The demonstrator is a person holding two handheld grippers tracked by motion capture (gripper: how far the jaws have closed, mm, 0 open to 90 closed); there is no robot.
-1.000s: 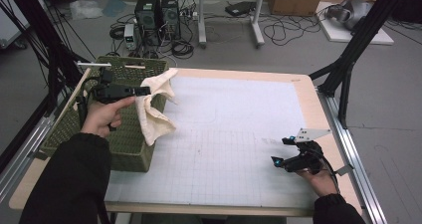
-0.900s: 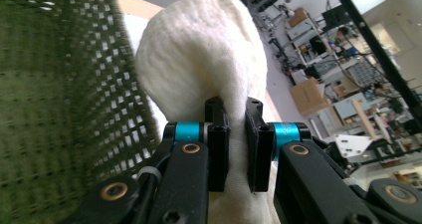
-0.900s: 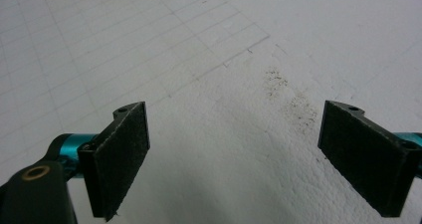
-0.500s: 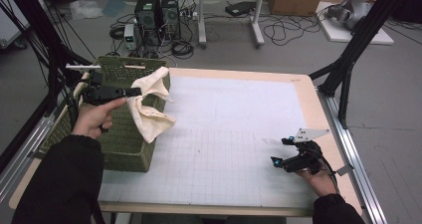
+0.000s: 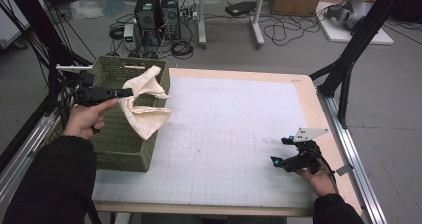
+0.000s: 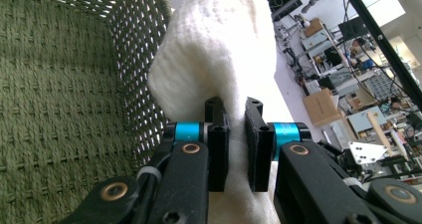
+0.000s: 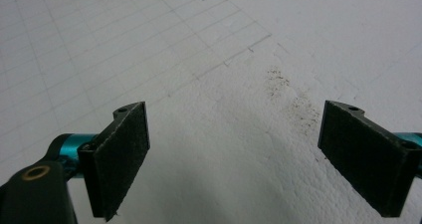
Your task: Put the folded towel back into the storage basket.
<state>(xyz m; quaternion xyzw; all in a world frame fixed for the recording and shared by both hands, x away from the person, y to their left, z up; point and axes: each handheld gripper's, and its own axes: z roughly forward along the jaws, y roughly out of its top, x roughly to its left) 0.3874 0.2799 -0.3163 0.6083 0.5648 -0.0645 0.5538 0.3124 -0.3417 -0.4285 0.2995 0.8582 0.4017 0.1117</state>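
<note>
Gripping the cream cloth, the left hand-held gripper has shifted farther over the green basket; right hand-held gripper unmoved, jaws apart.

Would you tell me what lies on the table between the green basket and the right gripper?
Nothing: in the high view, bare white gridded mat runs from the green basket to the right gripper.
</note>
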